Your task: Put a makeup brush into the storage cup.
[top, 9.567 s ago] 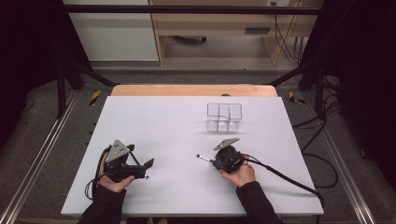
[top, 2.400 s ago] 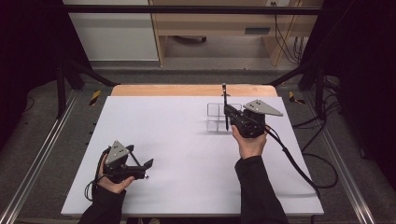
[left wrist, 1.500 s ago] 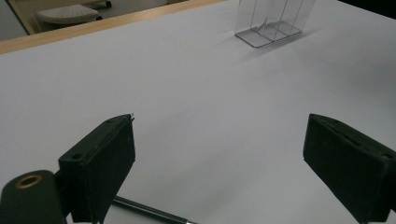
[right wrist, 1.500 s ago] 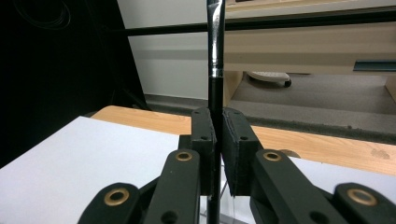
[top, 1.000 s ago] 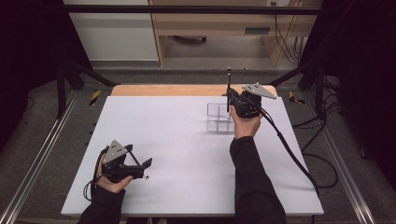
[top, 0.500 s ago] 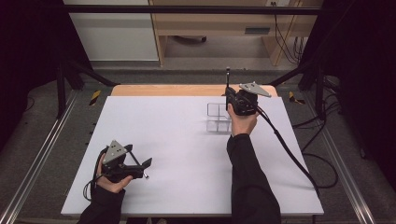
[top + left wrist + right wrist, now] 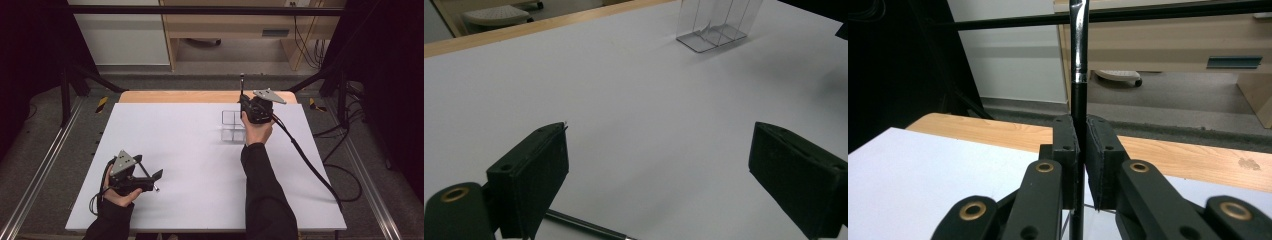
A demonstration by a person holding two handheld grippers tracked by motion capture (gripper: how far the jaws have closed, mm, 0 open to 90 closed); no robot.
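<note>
Right gripper view | right claw (image 7: 1079,150) clamped on upright pen (image 7: 1078,65) | left claw (image 7: 659,165) wide open

Your left hand (image 7: 117,192) sits at the lower left of the high view, forearm entering from the bottom edge, and it cradles the left gripper (image 7: 150,180) low and level. Its jaws point toward the right of the frame and stand wide apart; in the left gripper view they rise at the lower left and lower right corners with a broad gap between them.

Your right arm stretches from the bottom centre up to the upper middle of the high view, sleeve nearly straight. Your right hand (image 7: 256,131) holds the right gripper (image 7: 243,102) there, raised, jaws pressed close together and pointing away from you.
</note>
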